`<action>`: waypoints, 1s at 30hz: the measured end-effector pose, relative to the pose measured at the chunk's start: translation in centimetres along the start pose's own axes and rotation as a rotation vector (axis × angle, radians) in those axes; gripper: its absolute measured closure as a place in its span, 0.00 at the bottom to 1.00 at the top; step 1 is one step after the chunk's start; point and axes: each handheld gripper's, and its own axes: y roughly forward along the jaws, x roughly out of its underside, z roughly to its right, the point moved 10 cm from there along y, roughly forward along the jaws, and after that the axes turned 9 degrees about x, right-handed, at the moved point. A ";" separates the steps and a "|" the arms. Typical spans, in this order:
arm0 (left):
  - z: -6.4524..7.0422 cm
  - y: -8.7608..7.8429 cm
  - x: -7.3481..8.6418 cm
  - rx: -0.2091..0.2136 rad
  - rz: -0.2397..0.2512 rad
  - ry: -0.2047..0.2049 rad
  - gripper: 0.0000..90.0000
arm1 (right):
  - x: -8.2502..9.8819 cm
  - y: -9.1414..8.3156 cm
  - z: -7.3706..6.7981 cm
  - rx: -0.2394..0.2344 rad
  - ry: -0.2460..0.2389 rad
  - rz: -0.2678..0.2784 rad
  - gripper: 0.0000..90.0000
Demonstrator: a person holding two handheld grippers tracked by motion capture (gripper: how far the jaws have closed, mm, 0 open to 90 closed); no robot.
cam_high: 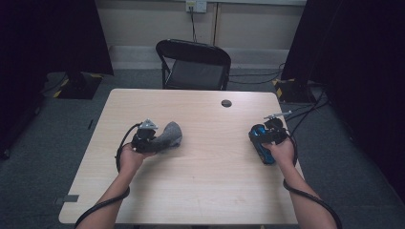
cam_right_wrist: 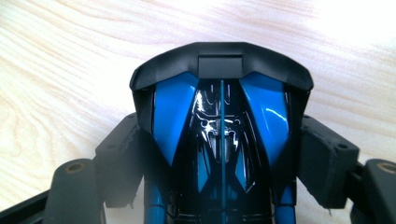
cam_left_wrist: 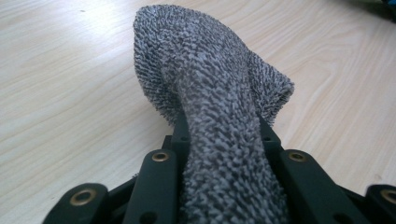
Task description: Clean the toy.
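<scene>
Left gripper [cam_high: 152, 138] pinches the grey cloth [cam_left_wrist: 210, 93], right gripper [cam_high: 264, 136] clamps the blue toy car [cam_right_wrist: 222, 135]; bring them together gently.

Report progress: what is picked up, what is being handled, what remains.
Done: both things are gripped. The left gripper is shut on the grey cloth; the right gripper clamps the blue and black toy car. In hand: both are held just over the table. Left: the cloth has not yet met the car.
</scene>
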 end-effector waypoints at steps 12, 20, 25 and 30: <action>-2.5 -0.3 0.9 -0.056 -0.009 0.002 0.76 | 0.4 1.6 0.4 0.018 -0.002 -0.022 0.29; -4.4 -0.8 1.8 -0.097 -0.009 -0.029 0.76 | 0.5 2.1 0.5 0.040 -0.008 -0.027 0.29; -4.8 -1.0 2.0 -0.107 -0.015 -0.035 0.76 | 0.5 2.4 0.5 0.051 -0.012 -0.033 0.29; -5.5 -1.1 2.5 -0.124 -0.031 -0.040 0.76 | 0.5 2.7 0.4 0.063 -0.017 -0.038 0.28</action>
